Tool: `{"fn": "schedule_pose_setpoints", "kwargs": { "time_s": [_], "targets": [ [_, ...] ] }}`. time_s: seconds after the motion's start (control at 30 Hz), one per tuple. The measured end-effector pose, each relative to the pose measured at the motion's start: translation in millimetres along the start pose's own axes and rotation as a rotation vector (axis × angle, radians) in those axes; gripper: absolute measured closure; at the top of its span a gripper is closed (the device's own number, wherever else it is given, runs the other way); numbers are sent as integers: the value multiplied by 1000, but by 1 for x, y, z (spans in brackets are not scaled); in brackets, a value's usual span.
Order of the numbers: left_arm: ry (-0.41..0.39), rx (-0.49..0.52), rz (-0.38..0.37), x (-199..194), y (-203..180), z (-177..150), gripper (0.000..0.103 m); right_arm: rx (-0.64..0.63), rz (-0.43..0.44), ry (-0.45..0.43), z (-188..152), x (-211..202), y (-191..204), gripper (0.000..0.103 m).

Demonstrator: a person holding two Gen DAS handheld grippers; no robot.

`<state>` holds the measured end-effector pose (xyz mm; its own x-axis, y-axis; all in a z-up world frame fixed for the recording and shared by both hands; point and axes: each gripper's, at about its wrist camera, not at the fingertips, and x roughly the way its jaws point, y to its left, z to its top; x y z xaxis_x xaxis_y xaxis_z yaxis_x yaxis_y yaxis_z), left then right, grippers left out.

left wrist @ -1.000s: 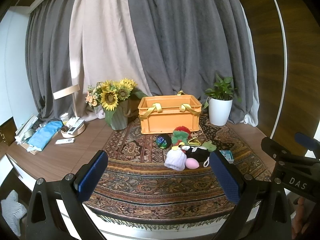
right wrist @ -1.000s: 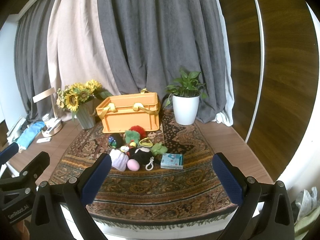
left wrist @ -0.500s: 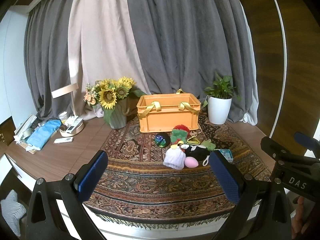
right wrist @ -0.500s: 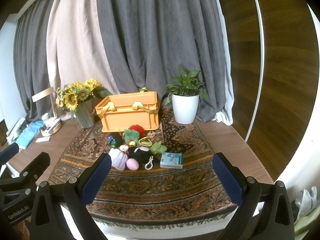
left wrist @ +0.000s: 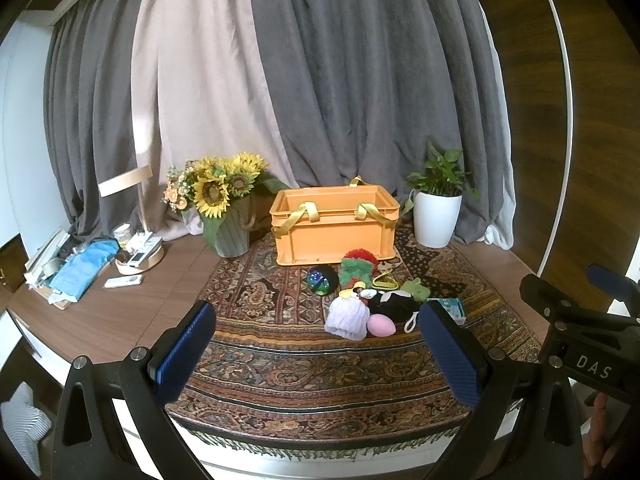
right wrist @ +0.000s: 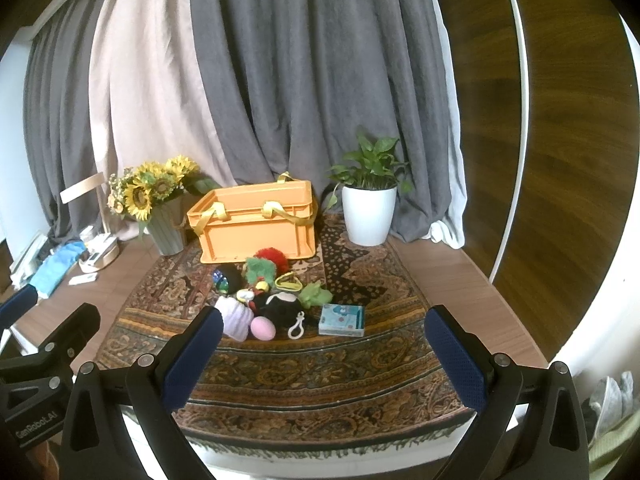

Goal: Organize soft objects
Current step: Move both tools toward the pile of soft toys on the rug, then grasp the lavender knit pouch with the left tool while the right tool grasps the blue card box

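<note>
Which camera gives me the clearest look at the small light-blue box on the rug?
The right wrist view: the small light-blue box lies fully visible. In the left wrist view, the left gripper finger covers most of it, leaving only a corner.

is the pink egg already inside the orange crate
No, the pink egg lies on the rug in front of the orange crate, beside the lavender knit piece.
</note>
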<state>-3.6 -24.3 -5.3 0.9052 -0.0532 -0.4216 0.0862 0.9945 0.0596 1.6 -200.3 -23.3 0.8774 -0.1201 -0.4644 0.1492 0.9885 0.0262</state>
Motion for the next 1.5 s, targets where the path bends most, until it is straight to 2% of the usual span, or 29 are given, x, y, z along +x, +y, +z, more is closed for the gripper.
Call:
{"fn": "schedule_pose_setpoints", "kwargs": {
  "time_s": [0.27,0.53,0.73,1.03,1.2,1.3,1.37,1.5],
  "targets": [
    [38,2,-27,14,-6,-7,0,14,-29,51,-3,19,-1,1],
    [114,21,-54,57,0,-6,0,65,-44,158,-7,64,-2,1],
    [168,36,-107,97,4,-2,0,107,-60,229,-8,103,2,1],
    [229,91,-195,160,9,6,5,138,-142,326,-8,158,14,1],
    [266,118,-241,190,12,2,9,147,-185,349,-10,178,15,2],
    [302,117,-247,207,10,-2,12,138,-185,371,-13,192,12,2],
    [327,120,-247,216,6,-6,18,132,-170,388,-16,204,8,2],
    [372,114,-220,233,-5,-15,21,108,-130,441,-24,228,-2,2]
  ]
}}
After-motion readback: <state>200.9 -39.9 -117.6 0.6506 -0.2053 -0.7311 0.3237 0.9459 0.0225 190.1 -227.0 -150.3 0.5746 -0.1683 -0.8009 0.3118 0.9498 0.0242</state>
